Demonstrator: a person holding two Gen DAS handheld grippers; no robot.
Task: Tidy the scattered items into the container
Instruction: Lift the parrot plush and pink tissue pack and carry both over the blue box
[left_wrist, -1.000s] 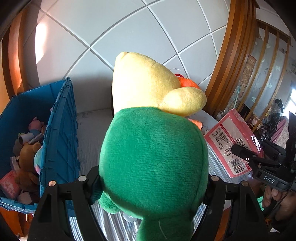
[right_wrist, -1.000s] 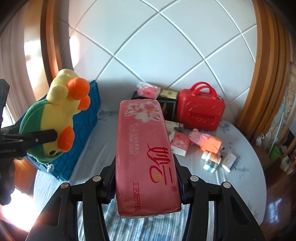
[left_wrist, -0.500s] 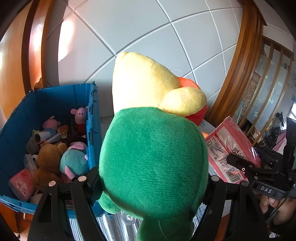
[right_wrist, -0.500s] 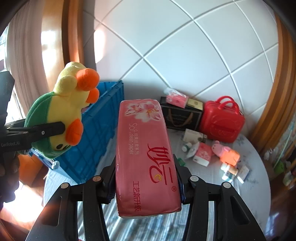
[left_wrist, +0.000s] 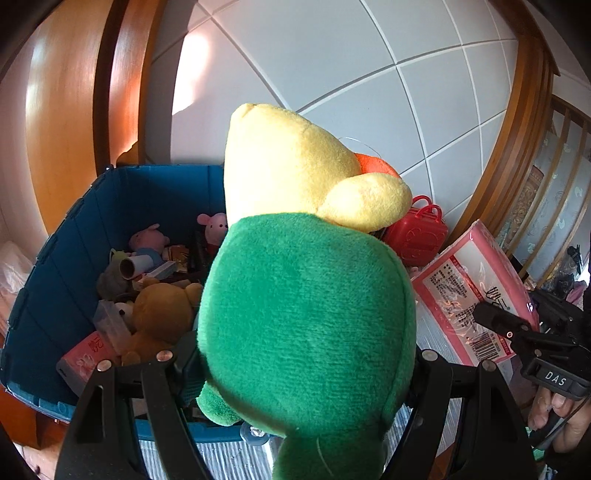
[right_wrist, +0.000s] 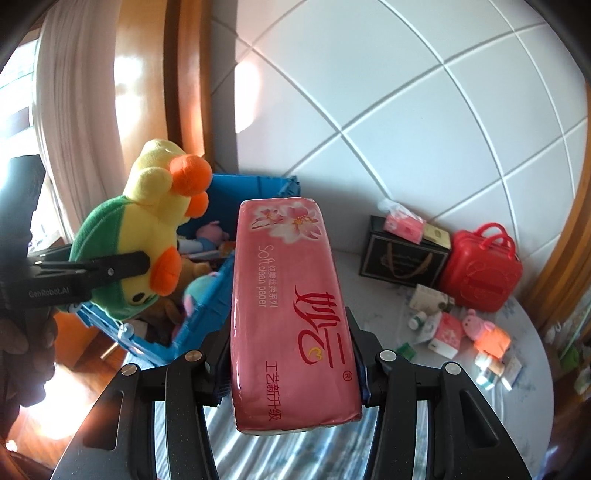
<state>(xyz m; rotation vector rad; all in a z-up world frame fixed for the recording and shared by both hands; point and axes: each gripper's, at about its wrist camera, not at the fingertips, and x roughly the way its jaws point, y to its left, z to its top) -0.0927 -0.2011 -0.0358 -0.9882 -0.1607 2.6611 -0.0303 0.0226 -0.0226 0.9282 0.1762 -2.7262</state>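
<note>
My left gripper (left_wrist: 306, 373) is shut on a plush duck (left_wrist: 306, 295) with a green body, yellow head and orange beak; the duck fills the left wrist view and hangs at the near right corner of the blue crate (left_wrist: 122, 195). The crate holds several soft toys and packets. My right gripper (right_wrist: 291, 369) is shut on a pink pack of tissue paper (right_wrist: 291, 302), held upright over the table beside the crate (right_wrist: 258, 188). In the right wrist view the duck (right_wrist: 147, 236) and the left gripper (right_wrist: 122, 267) appear at the left, above the crate's edge.
On the round table (right_wrist: 461, 406) lie a red toy suitcase (right_wrist: 480, 273), a black gift bag (right_wrist: 402, 258) with a pink packet on top, a pink pig toy (right_wrist: 487, 332) and several small boxes and bottles. White tiled wall behind; wooden frames at both sides.
Both grippers have swung left toward the blue crate with their loads. The crate's inside now shows more fully, and the duck hangs at its edge.
</note>
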